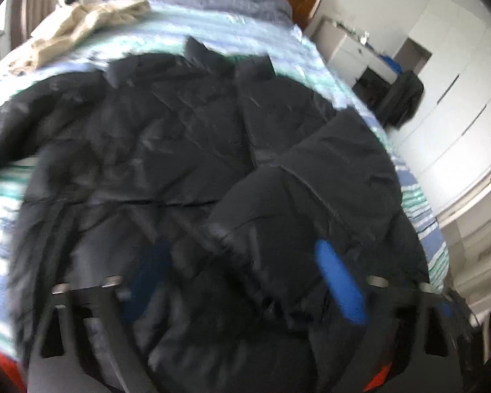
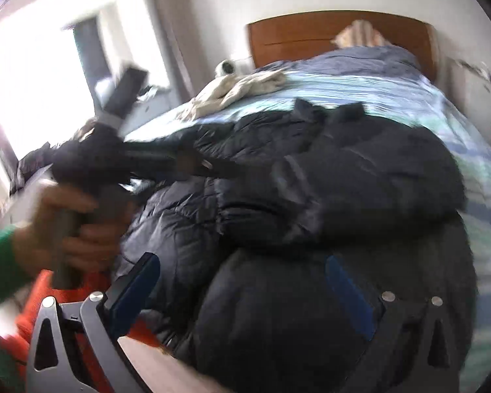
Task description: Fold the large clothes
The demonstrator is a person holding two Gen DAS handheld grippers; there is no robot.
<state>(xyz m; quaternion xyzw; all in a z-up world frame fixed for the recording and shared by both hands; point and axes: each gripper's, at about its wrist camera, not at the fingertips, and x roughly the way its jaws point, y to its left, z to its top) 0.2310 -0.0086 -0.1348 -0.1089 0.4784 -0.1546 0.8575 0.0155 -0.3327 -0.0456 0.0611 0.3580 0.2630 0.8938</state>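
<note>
**A:** Where is the jacket, please?

**B:** The black padded jacket point(image 1: 180, 124) lies spread on the striped bed cover point(image 1: 212, 23), and its collar points to the wooden headboard point(image 2: 311, 32). 1 sleeve point(image 1: 311, 180) is folded across the body of the jacket, and its cuff ends near me.

**A:** And your 2 grippers?

**B:** My right gripper point(image 2: 242, 262) hangs released, with the jaws spread wide. Its blue pads point(image 2: 347, 294) stand on both sides of the near bulge of the jacket and do not squeeze it. My left gripper point(image 1: 242, 252) has the folded cuff between its fingers. This picture is much blurred, so I cannot tell whether the pads press the cloth or only stand around it.

**A:** Do you see the left one from the other camera?

**B:** Yes. In the right wrist view it reaches over the jacket from the left. A hand point(image 2: 68, 226) with a green sleeve point(image 2: 0, 262) grips its handle, but the tips are smeared there too.

**A:** Is anything else on the bed?

**B:** 1 beige garment point(image 1: 91, 23) lies crumpled at the far left corner, well apart from the jacket
</note>
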